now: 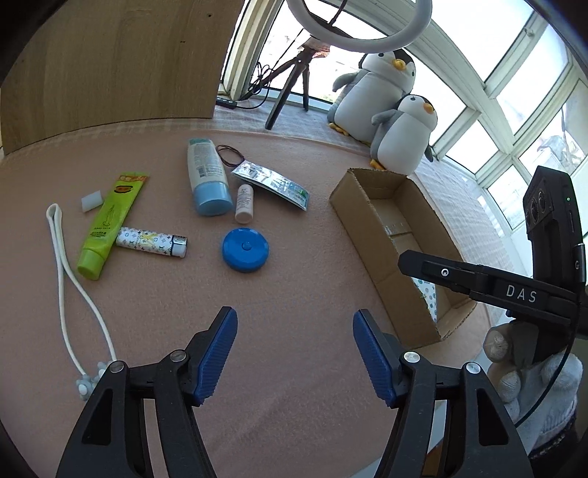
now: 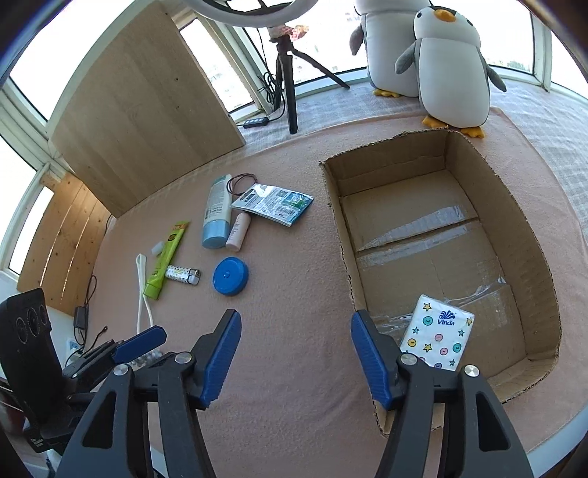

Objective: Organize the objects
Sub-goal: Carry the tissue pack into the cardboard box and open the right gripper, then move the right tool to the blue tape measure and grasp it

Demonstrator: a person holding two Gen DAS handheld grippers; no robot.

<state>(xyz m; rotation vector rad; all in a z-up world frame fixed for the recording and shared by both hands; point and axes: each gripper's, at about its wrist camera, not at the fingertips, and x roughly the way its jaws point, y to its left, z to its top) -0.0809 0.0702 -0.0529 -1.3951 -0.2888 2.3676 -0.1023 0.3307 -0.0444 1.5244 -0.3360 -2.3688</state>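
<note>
Ring light [image 1: 358, 22] cut by top edge. Tissue pack [image 2: 437, 336] lower corner behind right finger. Print on foil sachet [image 1: 272, 181] unreadable.

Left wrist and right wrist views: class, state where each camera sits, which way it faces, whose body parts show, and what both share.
Left wrist: on the left gripper, facing down over loose toiletries; open blue fingers, the right gripper and a gloved hand show.
Right wrist: on the right gripper, facing down beside the cardboard box holding a tissue pack; open fingers, left gripper show.
Shared: blue round case, box, penguin plush.
</note>
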